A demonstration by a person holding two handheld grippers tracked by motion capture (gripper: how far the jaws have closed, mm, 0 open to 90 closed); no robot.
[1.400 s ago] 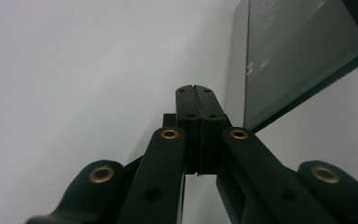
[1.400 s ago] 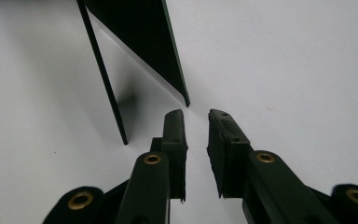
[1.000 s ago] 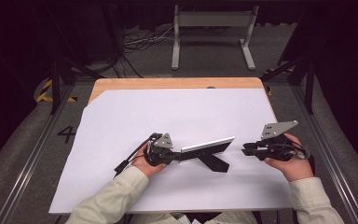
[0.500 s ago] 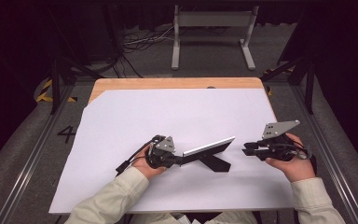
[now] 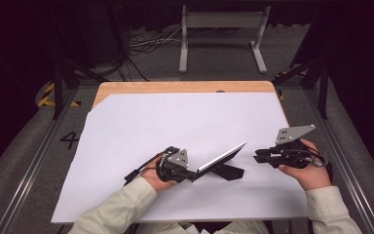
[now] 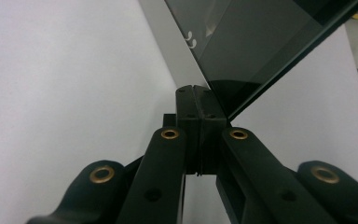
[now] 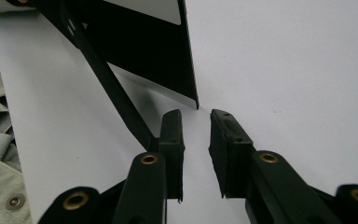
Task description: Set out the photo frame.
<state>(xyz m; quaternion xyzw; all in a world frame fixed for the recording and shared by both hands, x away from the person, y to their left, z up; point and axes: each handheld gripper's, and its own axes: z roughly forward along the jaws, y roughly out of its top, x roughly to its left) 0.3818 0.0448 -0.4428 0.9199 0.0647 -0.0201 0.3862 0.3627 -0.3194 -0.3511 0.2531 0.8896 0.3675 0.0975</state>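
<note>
A thin dark tablet (image 5: 221, 158) stands tilted on the white table, propped over its black stand (image 5: 227, 171). My left gripper (image 5: 194, 174) is shut on the tablet's lower left corner. In the left gripper view the pads (image 6: 189, 105) press together at the base of the dark glass (image 6: 256, 42). My right gripper (image 5: 256, 156) sits just right of the tablet's raised right corner, open and holding nothing. In the right gripper view that corner (image 7: 192, 95) points down at the gap between the open jaws (image 7: 196, 119), and the stand strip (image 7: 103, 79) runs to the left jaw.
A white sheet (image 5: 175, 126) covers the wooden table (image 5: 185, 87), with bare room behind and to the left of the tablet. A grey metal frame (image 5: 219, 29) and cables (image 5: 146, 41) lie on the floor beyond the table's far edge. Rails run along both sides.
</note>
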